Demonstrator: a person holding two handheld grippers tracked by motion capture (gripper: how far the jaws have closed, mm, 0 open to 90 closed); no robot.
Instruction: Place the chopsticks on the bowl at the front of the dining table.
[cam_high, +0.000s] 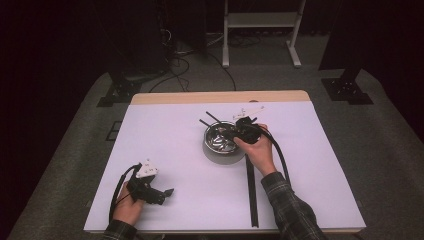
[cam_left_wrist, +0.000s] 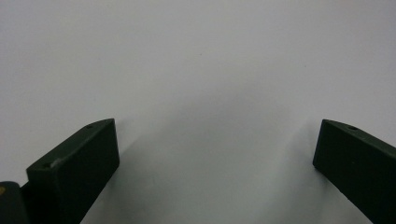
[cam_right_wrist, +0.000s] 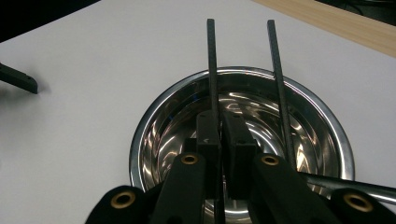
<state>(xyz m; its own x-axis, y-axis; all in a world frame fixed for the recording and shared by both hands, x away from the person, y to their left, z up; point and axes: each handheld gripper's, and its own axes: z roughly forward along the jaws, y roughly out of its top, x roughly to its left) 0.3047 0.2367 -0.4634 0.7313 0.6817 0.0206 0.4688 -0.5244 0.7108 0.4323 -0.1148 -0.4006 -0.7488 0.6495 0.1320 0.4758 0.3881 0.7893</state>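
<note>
we are holding the right gripper (cam_right_wrist: 219, 140) over the steel bowl (cam_right_wrist: 154, 116), jaws clenched on a thin black rod (cam_right_wrist: 212, 70) that is running out across the far rim. a second rod (cam_right_wrist: 279, 79) is lying beside it across the bowl, unheld. in the high view the bowl (cam_high: 212, 152) is sitting mid-table on the white sheet (cam_high: 165, 130), with a long black strip (cam_high: 251, 195) lying near the person's right forearm. the left gripper (cam_left_wrist: 215, 158) is resting near the table's front left, jaws spread wide over bare sheet. we are judging the rods light, stiff and slim, likely to roll on polished steel; gripping near mid-length should be limiting swing.
</note>
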